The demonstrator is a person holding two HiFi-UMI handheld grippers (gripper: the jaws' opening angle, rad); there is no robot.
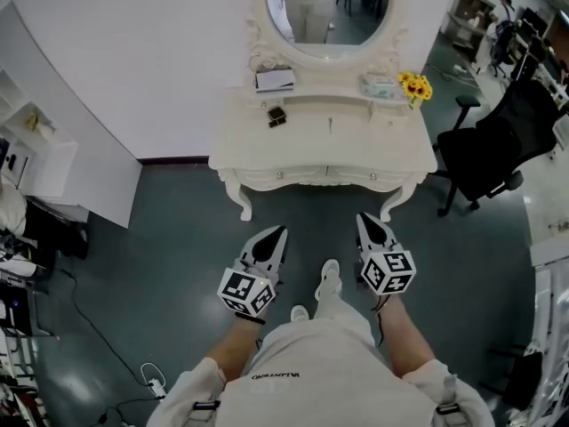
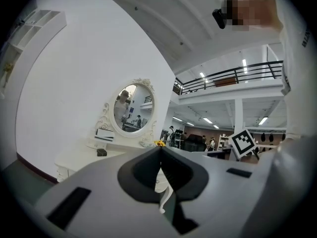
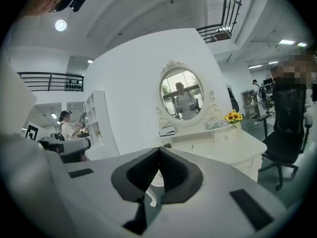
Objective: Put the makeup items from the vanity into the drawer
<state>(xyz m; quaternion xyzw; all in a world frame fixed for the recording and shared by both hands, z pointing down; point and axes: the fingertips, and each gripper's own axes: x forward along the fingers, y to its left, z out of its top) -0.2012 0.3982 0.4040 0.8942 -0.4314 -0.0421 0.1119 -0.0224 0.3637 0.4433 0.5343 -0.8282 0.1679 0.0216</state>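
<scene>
The white vanity point(image 1: 391, 149) stands ahead of me under an oval mirror point(image 1: 327, 12). A small dark makeup item point(image 1: 277, 116) lies on its top at the left. On the raised shelf sit a white and dark box point(image 1: 275, 79) and a pale pouch point(image 1: 382, 87). Two drawer fronts point(image 1: 281, 175) with knobs are closed. My left gripper point(image 1: 277, 233) and right gripper point(image 1: 363, 219) hang low over the floor, short of the vanity, both shut and empty. The left gripper view shows the dark item point(image 2: 101, 152) far off; the right gripper view shows the box point(image 3: 167, 131).
Yellow flowers point(image 1: 415, 85) stand at the vanity's right end. A black office chair point(image 1: 498, 140) is close to its right side. A white shelf unit point(image 1: 44, 149) lines the left wall, with cables point(image 1: 89, 318) on the dark floor.
</scene>
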